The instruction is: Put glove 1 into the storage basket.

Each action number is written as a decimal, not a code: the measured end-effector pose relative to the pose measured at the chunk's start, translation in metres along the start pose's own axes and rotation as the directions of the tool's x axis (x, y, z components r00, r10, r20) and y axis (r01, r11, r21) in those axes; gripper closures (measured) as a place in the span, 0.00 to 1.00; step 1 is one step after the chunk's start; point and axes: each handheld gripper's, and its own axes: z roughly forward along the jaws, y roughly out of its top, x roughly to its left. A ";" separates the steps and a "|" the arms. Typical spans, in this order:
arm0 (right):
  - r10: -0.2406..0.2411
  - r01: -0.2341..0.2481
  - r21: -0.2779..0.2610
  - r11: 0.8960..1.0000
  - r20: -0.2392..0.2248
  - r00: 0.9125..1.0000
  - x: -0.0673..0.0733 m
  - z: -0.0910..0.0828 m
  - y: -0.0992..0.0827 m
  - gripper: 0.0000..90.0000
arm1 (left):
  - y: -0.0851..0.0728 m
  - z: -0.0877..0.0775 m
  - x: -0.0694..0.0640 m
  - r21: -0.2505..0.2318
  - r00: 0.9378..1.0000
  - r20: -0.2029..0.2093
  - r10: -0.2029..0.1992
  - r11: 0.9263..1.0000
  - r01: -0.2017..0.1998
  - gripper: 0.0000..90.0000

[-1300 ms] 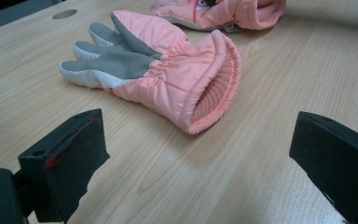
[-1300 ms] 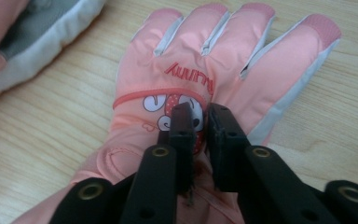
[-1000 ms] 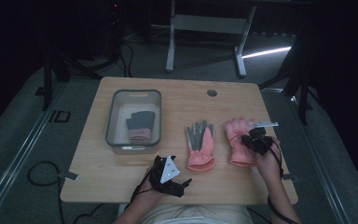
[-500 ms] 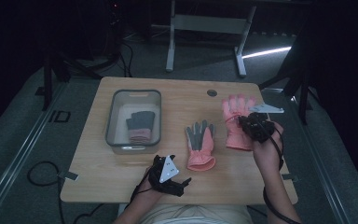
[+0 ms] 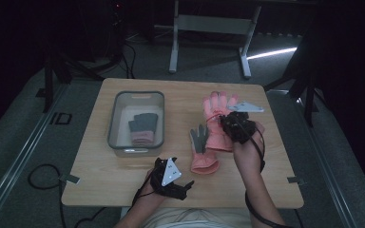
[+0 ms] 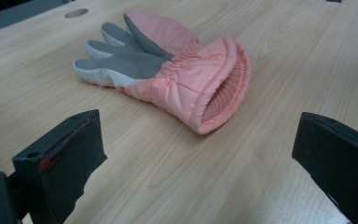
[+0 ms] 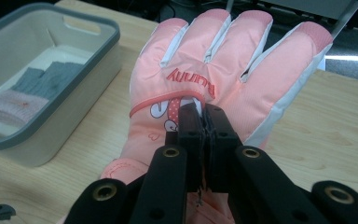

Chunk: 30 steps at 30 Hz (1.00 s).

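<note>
While the bin (image 5: 136, 147) at the left of the desk (image 5: 100, 180) already holds a grey-and-pink glove (image 5: 141, 129), two more pink gloves are out on the wood, which suggests they are headed for the same bin. Nearest the front edge, the left gripper (image 5: 186, 186) rests low on the desk with its fingers (image 6: 70, 154) spread wide and nothing between them, aimed at the cuff of the palm-up glove (image 6: 168, 74), likely waiting its turn. That glove lies flat, just beside the bin. Further right, the right gripper (image 7: 200, 122) has its fingers (image 7: 189, 126) pinched tight on the back of the second glove (image 7: 214, 60), near the printed patch. Its glove fingers point away and it hangs off the desk, a grip that probably lets it swing over the bin wall.
</note>
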 end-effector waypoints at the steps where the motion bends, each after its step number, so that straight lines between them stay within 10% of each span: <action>1: -0.006 0.006 0.010 1.000 -0.005 1.000 0.004 0.002 -0.001 0.97 | 0.000 0.000 0.000 0.000 1.000 -0.002 0.003 1.000 -0.003 0.01; 12: -0.028 0.031 0.111 0.993 -0.028 0.999 0.030 0.037 -0.022 0.97 | 0.000 -0.001 -0.001 -0.001 1.000 0.010 -0.007 1.000 0.007 0.01; 30: -0.017 0.029 0.245 0.969 -0.051 0.999 0.031 0.090 -0.063 0.95 | -0.001 0.001 -0.001 0.007 0.999 0.041 -0.028 1.000 0.027 0.01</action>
